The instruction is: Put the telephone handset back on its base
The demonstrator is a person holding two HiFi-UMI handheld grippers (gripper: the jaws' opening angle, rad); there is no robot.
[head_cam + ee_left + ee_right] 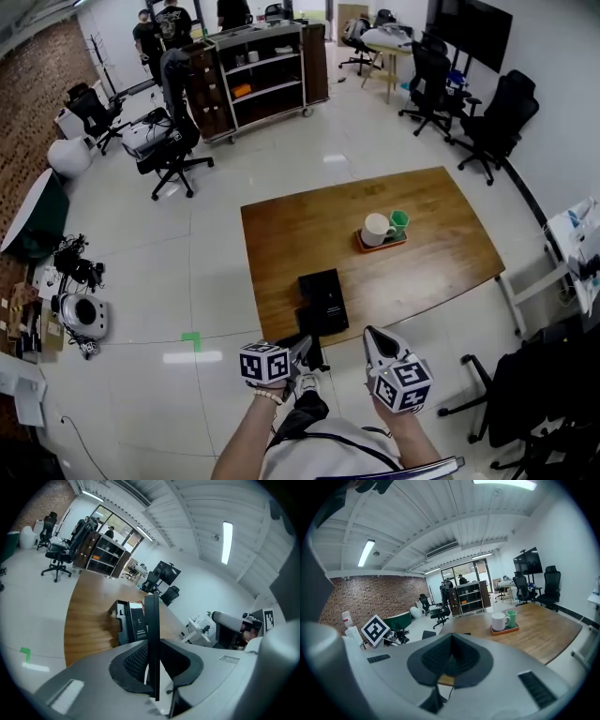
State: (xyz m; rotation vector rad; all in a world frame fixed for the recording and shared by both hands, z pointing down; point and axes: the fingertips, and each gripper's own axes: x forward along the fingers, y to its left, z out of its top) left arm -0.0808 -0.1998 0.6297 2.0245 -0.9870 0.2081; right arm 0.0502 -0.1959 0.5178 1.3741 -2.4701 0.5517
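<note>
Floor (187,281): pale tiles, wide open to the left of the left gripper.
Table (441,267): wooden, ahead of both grippers; its near edge runs just in front of the jaws, and most of the top is bare.
Chair (506,398): black, close on the right gripper's right, crowding that side.
Base (323,298): black, just ahead of the left gripper, at the table's near edge.
Tray (380,247): beyond the base and to its right, well apart from it, carrying a white mug (377,229).
Left gripper (298,349): clamped on the handset.
Right gripper (370,336): jaws pressed together, nothing between them.
Handset (152,620): a thin dark slab upright between the left pads, short of the base.
</note>
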